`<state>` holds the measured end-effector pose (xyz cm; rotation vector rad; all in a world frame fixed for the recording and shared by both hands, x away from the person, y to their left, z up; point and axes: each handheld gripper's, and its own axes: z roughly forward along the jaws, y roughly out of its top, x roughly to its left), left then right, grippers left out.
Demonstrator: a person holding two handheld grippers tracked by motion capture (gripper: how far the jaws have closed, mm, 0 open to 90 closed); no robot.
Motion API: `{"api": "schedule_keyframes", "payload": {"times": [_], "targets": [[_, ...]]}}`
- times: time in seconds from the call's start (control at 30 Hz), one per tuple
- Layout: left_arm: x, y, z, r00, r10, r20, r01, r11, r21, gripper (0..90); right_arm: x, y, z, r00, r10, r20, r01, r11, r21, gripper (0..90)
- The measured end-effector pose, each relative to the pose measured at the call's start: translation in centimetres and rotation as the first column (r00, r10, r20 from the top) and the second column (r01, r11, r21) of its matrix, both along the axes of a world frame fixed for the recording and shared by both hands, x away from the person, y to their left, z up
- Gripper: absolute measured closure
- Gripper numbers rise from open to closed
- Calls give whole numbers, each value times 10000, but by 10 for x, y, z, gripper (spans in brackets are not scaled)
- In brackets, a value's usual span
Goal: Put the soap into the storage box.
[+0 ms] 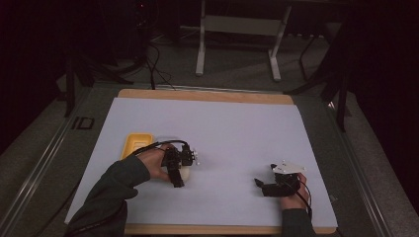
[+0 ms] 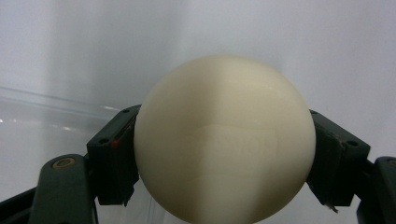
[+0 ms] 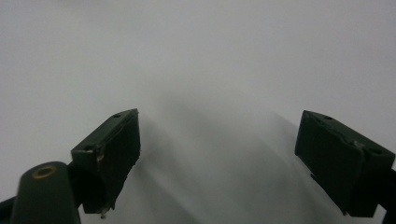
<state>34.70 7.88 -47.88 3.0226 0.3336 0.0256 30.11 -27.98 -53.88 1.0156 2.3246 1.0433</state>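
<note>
A cream-white ball (image 2: pixel 224 140) sits between the two black jaws of my left gripper (image 2: pixel 224 161), whose pads press on both its sides. From above, the left gripper (image 1: pixel 179 174) points down at the white sheet with the ball (image 1: pixel 186 173) showing pale beside it, just right of a yellow tray (image 1: pixel 133 143). My right gripper (image 1: pixel 262 186) rests low over the sheet at the right front, its grey plate on top. Its jaws (image 3: pixel 219 163) stand wide apart over bare white paper, with nothing between them.
A white sheet (image 1: pixel 227 128) covers a wooden board (image 1: pixel 207 95) on a grey table. Beyond the far edge stand a white frame's legs (image 1: pixel 200 54) and dark cables on the floor. A clear plastic edge (image 2: pixel 51 100) shows at the left of the left gripper view.
</note>
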Motion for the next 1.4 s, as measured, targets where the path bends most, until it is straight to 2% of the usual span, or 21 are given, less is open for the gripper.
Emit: {"api": "schedule_keyframes", "payload": {"times": [0.2, 0.4, 0.57, 0.73, 0.97, 1.17, 1.4], "targets": [[3, 5, 4, 9999, 141, -2, -141, 9999, -55, 231, 0, 0, 0, 10000, -2, 1, 2, 10000, 2, 141], [7, 11, 7, 9992, 335, -230, -336, 9994, -43, 231, 0, 0, 0, 10000, -7, 0, 7, 10000, 1, 141], [10, 16, 9, 9986, 471, -253, -475, 9988, -126, 231, 0, 0, 0, 10000, -5, 1, 5, 10000, 1, 141], [11, 19, 9, 9975, 644, -287, -651, 9975, -261, 231, 0, 0, 0, 10000, -7, 7, 7, 10000, -12, 141], [15, 24, 9, 9961, 807, -357, -815, 9964, -230, 231, 0, 0, 0, 10000, -16, 2, 16, 10000, 6, 141], [17, 29, 14, 9957, 874, -307, -878, 9960, -139, 231, 0, 0, 0, 10000, -16, 7, 16, 10000, -2, 141], [21, 38, 19, 9924, 1209, -236, -1215, 9922, -279, 231, 0, 0, 0, 10000, -19, 16, 19, 10000, 8, 141]]}}
